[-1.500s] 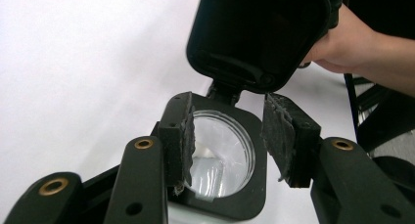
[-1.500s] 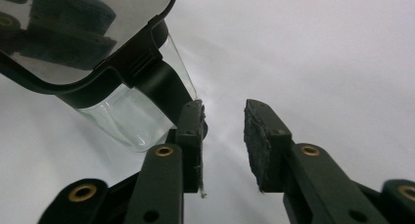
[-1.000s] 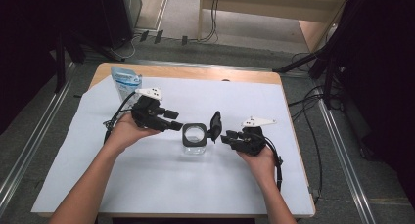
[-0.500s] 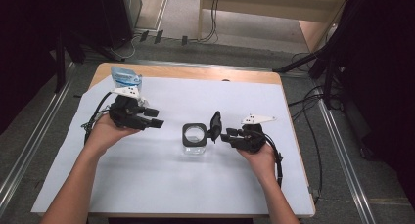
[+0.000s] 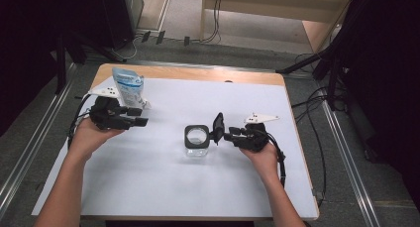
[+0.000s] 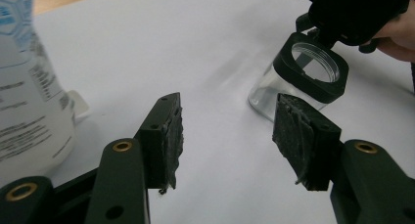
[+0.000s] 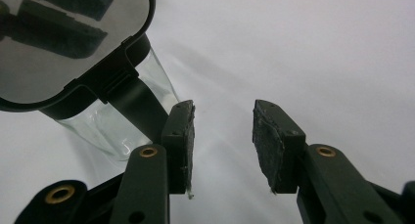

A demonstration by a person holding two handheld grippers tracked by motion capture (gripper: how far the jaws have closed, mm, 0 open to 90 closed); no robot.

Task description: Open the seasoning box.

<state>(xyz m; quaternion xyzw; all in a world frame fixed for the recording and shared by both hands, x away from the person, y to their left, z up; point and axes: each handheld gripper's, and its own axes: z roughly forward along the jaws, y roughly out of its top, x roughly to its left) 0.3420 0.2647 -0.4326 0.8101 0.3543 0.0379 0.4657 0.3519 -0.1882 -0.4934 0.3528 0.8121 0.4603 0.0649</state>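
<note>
A clear square glass jar point(image 5: 197, 141) with a black collar stands mid-table on the white sheet. Its hinged black lid point(image 5: 218, 122) is flipped up on the right side. My right gripper point(image 5: 226, 135) sits just right of the jar, open, with nothing between its pads. In the right gripper view its left jaw lies close beside the jar point(image 7: 122, 128), below the lid point(image 7: 68, 43). My left gripper point(image 5: 137, 116) is open and empty at the far left, just in front of a blue-and-white pouch point(image 5: 128, 85). The left gripper view has the pouch point(image 6: 24, 106) at its left and the jar point(image 6: 306, 75) ahead at the right.
A white sheet point(image 5: 163, 187) covers most of the wooden table point(image 5: 198, 74). Metal rails run along the floor on both sides. Cables trail over the table's right edge point(image 5: 282, 162). Dark equipment and shelving stand beyond the far edge.
My left gripper has drawn away from the jar, moving left and back to the pouch. The right gripper and the jar have stayed put.
</note>
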